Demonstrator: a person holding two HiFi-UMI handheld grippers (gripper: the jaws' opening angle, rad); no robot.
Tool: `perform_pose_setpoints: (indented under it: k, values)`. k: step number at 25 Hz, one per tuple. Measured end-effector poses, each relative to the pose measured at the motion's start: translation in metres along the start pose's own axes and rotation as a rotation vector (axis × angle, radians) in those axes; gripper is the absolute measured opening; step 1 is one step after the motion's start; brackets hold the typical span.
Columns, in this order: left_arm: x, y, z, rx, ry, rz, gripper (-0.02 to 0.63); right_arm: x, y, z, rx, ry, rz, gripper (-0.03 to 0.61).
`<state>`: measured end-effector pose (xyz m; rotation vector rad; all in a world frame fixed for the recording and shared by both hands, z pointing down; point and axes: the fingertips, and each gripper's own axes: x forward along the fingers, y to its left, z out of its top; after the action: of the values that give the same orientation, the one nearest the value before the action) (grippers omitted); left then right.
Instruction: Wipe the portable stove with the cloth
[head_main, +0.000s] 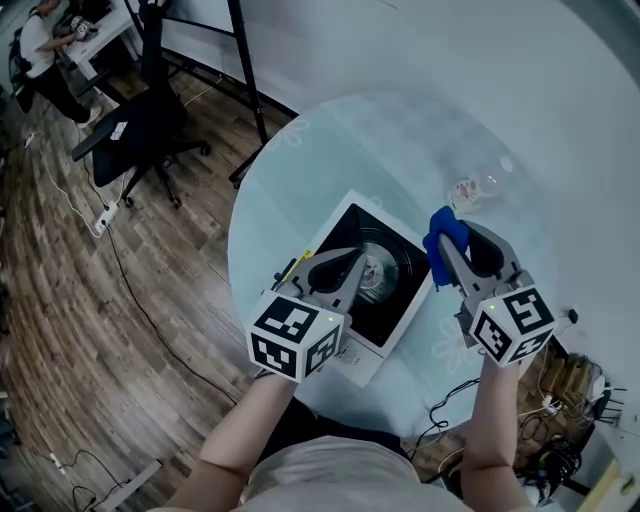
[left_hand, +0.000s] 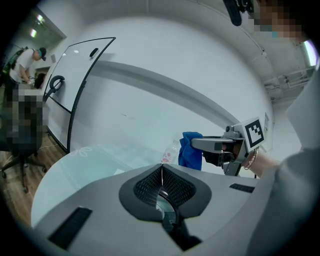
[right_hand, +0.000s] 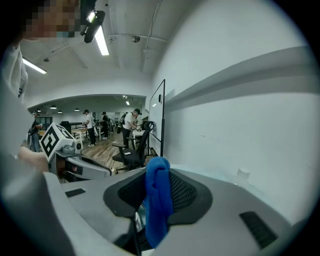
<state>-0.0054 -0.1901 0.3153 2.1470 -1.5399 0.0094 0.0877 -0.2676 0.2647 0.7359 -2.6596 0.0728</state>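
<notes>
White portable stove (head_main: 396, 268) with a black glass top and round burner ring, lying flat and skewed on the glass table (head_main: 400, 140). The blue cloth (head_main: 447, 228) is bunched up, pinched in the right gripper (head_main: 443, 250), just off the stove's right side.

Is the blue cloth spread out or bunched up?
Bunched: the blue fabric cloth is a narrow wad clamped in the right hand-held gripper.

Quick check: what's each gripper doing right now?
Left gripper: closed, nothing between the jaws.
Right gripper: closed on the blue cloth.
</notes>
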Motion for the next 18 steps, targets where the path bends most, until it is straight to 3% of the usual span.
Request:
perform_pose_setpoints:
  k: [10,18]
  values:
    - [0.022,0.009,-0.008,-0.021,0.022,0.011,0.018,0.032,-0.025,-0.003,-0.092,0.055,0.059,0.124]
    - [0.034,0.024,-0.017,-0.069,0.037,0.065,0.018,0.074,-0.030,-0.017,-0.085,0.094,0.126,0.124]
